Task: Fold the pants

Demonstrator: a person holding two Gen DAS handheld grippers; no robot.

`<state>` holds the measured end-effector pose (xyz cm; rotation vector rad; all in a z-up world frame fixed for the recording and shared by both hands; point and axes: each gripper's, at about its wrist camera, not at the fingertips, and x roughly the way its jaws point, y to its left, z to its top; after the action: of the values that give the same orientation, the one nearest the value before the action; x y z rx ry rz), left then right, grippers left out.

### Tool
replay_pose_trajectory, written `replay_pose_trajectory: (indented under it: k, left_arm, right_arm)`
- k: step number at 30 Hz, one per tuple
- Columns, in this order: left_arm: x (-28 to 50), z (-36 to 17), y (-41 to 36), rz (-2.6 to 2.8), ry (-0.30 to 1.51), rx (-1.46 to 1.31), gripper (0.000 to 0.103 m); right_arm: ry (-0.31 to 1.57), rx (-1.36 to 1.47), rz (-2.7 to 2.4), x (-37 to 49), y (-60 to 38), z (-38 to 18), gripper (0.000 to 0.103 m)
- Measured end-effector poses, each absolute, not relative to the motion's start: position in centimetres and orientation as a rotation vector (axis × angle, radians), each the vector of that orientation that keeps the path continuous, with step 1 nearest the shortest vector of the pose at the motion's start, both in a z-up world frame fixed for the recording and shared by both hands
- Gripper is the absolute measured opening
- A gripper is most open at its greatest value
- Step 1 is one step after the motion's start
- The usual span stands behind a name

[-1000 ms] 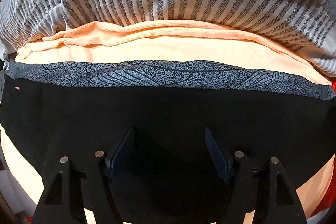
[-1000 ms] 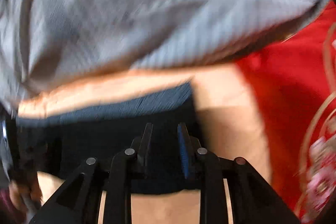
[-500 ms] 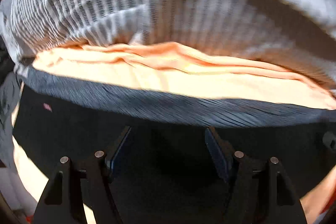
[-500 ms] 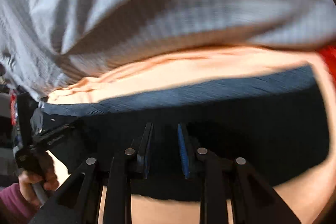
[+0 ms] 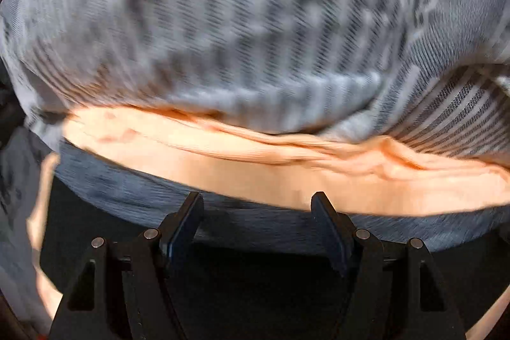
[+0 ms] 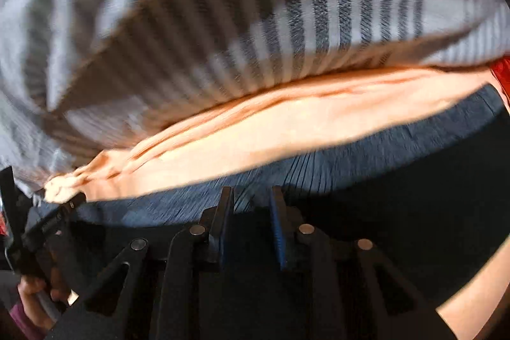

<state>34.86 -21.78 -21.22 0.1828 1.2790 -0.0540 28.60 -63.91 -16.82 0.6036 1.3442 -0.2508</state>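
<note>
The black pants (image 5: 255,282) with a grey patterned waistband (image 5: 134,196) lie flat on the peach surface (image 5: 287,177). My left gripper (image 5: 256,203) is open, its tips over the waistband. In the right wrist view the pants (image 6: 398,228) and waistband (image 6: 366,155) fill the lower part. My right gripper (image 6: 251,196) has a narrow gap between its fingers, over the waistband, with no cloth between them. The left gripper shows at the left edge of the right wrist view (image 6: 47,225).
A grey-and-white striped cloth (image 5: 255,37) lies bunched behind the peach sheet; it also shows in the right wrist view (image 6: 255,21). Red fabric (image 6: 503,72) is at the far right. The person's hand (image 6: 32,301) holds the left gripper.
Both grippers have moved forward over the pants toward the waistband. The right gripper has swung left, away from the red fabric. Neither has changed its opening.
</note>
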Motion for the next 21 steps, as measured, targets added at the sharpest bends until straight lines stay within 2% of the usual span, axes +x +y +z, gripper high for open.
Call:
replay_pose_trajectory:
  k: [1,3,4,9,10,11,15,21]
  left_arm:
    - [34.5,-20.6,-20.8,-0.061,1.273,0.197,0.071]
    - [33.5,-20.1,-18.7,-0.081,1.280,0.204,0.071]
    - [33.0,-20.1,-17.8,-0.091,1.287,0.210,0.071]
    - [33.6,-23.2,-14.3,-0.051,1.311,0.262,0.072]
    - [34.3,-23.5,-13.7,-0.048,1.290,0.236,0.076]
    - [35.1,-23.6,-12.9,-0.029,1.279,0.227,0.085]
    - [36.1,-22.7,-10.7,0.006,1.296,0.140,0.086]
    - [31.7,-21.7,-8.9,-0.088,1.319,0.202,0.086]
  right_arm:
    - [1.342,0.608,-0.236,28.0,-63.2,-16.1,0.030]
    - [1.337,0.632,-0.192,26.3,-61.8,-14.6,0.044]
    - [1.339,0.650,-0.172,25.6,-60.6,-14.3,0.047]
    - [1.370,0.744,-0.026,23.4,-53.1,-15.0,0.047]
    - [1.382,0.757,0.010,23.4,-51.4,-15.4,0.047]
    - [1.392,0.774,0.046,23.2,-49.6,-16.0,0.047]
    - [1.440,0.889,0.160,22.0,-44.7,-18.3,0.047]
    - [1.496,0.975,0.207,20.5,-40.8,-20.8,0.047]
